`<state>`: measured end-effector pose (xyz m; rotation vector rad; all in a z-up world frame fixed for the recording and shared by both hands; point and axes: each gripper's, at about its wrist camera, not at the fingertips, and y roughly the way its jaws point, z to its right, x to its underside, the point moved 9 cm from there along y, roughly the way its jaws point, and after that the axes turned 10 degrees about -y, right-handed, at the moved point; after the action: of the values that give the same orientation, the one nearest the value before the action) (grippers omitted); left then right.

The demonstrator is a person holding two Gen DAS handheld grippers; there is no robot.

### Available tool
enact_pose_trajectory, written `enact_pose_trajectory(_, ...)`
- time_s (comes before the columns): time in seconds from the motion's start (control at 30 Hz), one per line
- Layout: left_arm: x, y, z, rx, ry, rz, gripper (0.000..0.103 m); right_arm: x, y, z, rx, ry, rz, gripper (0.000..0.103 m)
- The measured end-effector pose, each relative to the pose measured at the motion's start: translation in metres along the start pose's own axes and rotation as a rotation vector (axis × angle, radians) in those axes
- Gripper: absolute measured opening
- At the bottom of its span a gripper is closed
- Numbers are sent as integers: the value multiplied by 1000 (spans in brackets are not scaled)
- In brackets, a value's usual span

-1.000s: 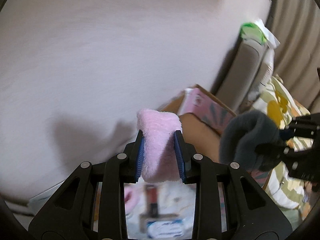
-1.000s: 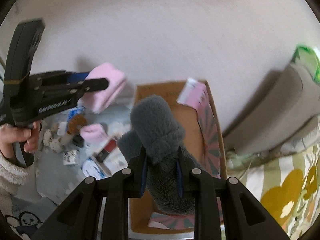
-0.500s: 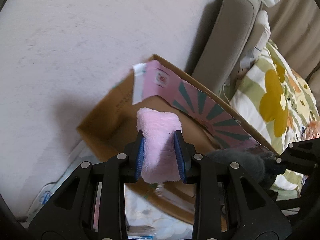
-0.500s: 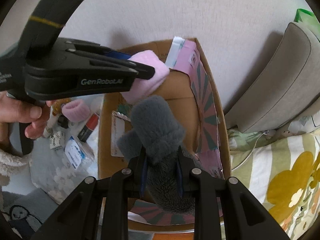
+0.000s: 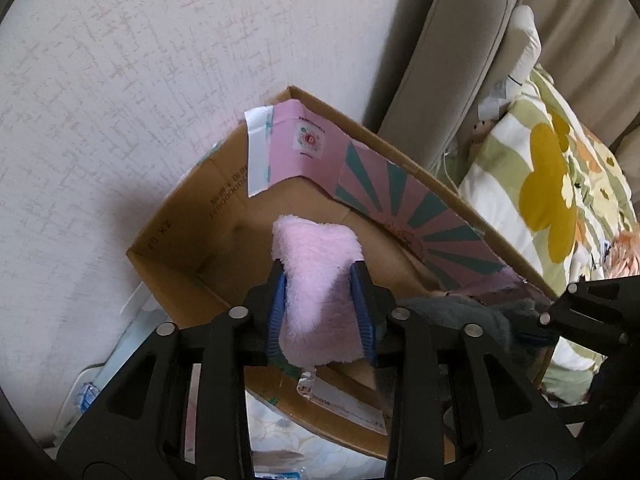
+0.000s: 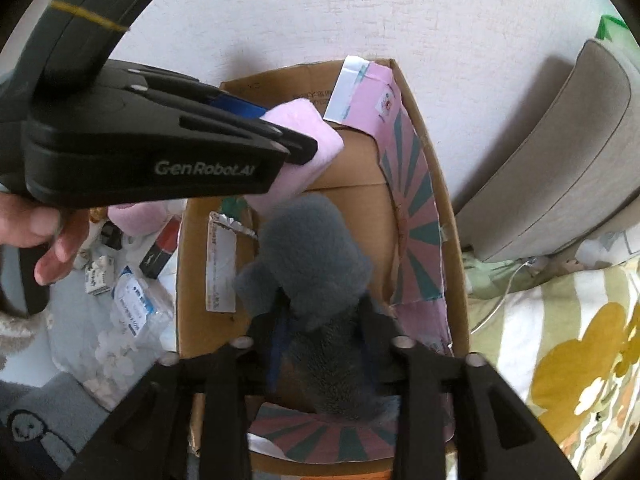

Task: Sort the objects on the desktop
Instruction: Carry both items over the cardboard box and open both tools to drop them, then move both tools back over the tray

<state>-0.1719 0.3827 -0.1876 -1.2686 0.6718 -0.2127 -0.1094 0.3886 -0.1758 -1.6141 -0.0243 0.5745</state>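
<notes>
Both grippers have swung over the cardboard box (image 6: 420,128), left gripper (image 5: 322,312) clamping a pink fluffy sock (image 5: 320,280), right gripper (image 6: 320,352) a grey fluffy sock (image 6: 312,256) at 6 o'clock; release likely next.

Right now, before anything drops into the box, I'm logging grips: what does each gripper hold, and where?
Left gripper pinches the pink sock across its middle; right gripper pinches the grey sock likewise.

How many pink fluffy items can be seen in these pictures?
2. One pink fluffy item is held in the left claw above the cardboard box. Another lies outside it, partly hidden; more may be.
</notes>
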Motion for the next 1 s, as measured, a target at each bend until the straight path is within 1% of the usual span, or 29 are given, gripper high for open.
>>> enact_pose_trajectory(0.03,0,0,-1,-5,-4,-5,46,0,-1,-2,-2,-6,1,64)
enact_pose_trajectory(0.07,0,-1,-1,-16,-5,-7,60,0,-1,-3,-6,-7,-4,75)
enact_pose_trajectory(0.1,0,-2,-2,-31,-4,-4,99,0,-2,-4,-6,-4,-7,85)
enact_pose_trajectory(0.13,0,-4,-3,-33,-4,10,103,-1,-4,-4,-2,3,4,85)
enact_pose_trajectory(0.17,-2,-7,-3,-29,-6,32,103,-1,-7,-4,-1,5,16,85)
enact_pose_trajectory(0.27,0,-13,-4,-12,-19,41,103,-1,-13,-4,13,16,35,85)
enact_pose_trajectory(0.37,1,-21,-8,-29,-18,51,103,-2,-22,-2,37,25,51,85)
enact_pose_trajectory(0.43,2,-30,-10,-32,-17,68,103,-2,-29,-2,50,28,59,85)
enact_pose_trajectory(0.57,6,-54,-16,-8,-43,107,103,-1,-45,-3,85,37,59,85)
enact_pose_trajectory(0.73,18,-85,-37,-2,-88,146,103,-9,-73,-13,144,26,124,85)
enact_pose_trajectory(0.87,30,-112,-61,-32,-118,188,103,-16,-82,-22,138,27,143,85)
enact_pose_trajectory(1.0,44,-137,-87,-42,-155,226,103,-21,-86,-35,116,20,163,85)
